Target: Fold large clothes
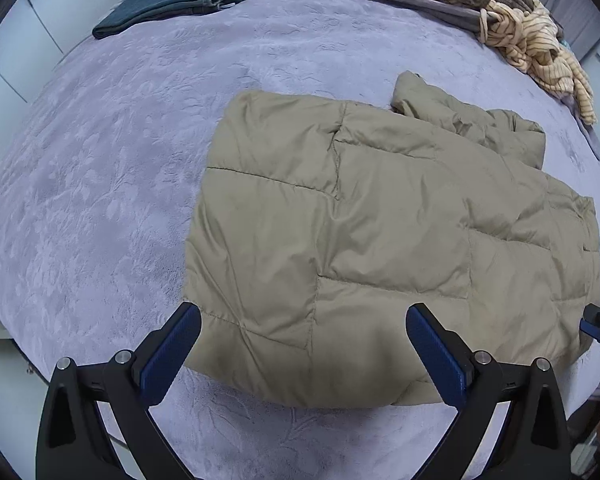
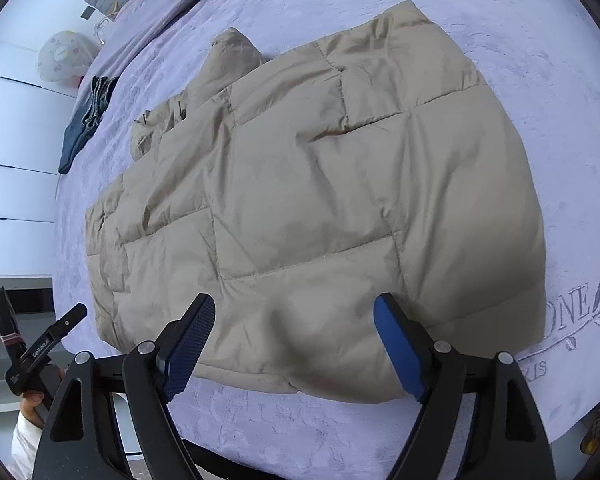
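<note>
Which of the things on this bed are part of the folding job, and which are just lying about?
Part of the job:
- tan quilted jacket, lying partly folded on the bed
- left gripper, fingers open above it
- right gripper, fingers open above it

Just lying about:
- folded jeans
- heap of striped and brown clothes
- lilac bed cover underneath

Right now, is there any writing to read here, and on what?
"ONE": end of a larger embossed word on the bedspread, its start hidden under the jacket.
"IS": end of a smaller embossed word below it, the rest unclear.
White lettering on the left tool: too small to read.
</note>
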{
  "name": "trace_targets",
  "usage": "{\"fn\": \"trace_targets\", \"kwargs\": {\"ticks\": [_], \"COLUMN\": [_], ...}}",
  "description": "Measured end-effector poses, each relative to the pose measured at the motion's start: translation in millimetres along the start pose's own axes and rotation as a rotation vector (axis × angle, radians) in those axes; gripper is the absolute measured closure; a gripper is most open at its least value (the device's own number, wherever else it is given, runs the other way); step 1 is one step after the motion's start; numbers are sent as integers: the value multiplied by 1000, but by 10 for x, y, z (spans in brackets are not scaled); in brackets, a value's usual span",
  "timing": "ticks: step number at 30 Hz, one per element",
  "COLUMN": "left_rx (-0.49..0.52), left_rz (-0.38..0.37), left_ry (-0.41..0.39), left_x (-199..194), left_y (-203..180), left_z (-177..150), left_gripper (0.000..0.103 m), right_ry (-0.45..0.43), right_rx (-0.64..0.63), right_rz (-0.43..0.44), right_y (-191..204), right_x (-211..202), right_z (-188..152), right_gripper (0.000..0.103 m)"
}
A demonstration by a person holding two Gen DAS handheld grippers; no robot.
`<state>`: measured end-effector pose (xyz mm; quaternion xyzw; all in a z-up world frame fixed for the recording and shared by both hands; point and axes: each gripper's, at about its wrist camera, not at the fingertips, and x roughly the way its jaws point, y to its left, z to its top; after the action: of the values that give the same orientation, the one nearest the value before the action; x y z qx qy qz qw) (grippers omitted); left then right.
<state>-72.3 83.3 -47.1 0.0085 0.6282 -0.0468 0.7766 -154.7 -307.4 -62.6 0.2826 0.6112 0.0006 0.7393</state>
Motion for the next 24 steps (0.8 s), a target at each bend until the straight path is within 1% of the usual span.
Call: {"fn": "trace_targets", "kwargs": {"ticks": [2,5,7,10,15,20,24], "left_rx": [33,74,90,109,136,139,130], "left_rz": [-12,-19,-29,-44,-46,-79,-87], "left_ry": [14,24,29,39,53,64,76], "left_x": [47,95,112,140,200,248,312], "left_y": [-4,30,80,173,303,413,483], "left_z": [15,22,24,26,32,18,9], "left_gripper": [0,0,0,0,0,0,0], "right_ry": [-5,-9,-3,8,43,31,14], "right_rx": [7,21,22,19,38,42,33], "right_rz": [-13,-6,2,4,-5,-15,-11], "right_y": [69,229,354,547,785,951,1075], "right_x": [23,70,133,244,406,433,435], "right_z": [-48,-166,-249,-356,-447,-471,-456], "right_gripper": [17,16,0,0,0,0,0]}}
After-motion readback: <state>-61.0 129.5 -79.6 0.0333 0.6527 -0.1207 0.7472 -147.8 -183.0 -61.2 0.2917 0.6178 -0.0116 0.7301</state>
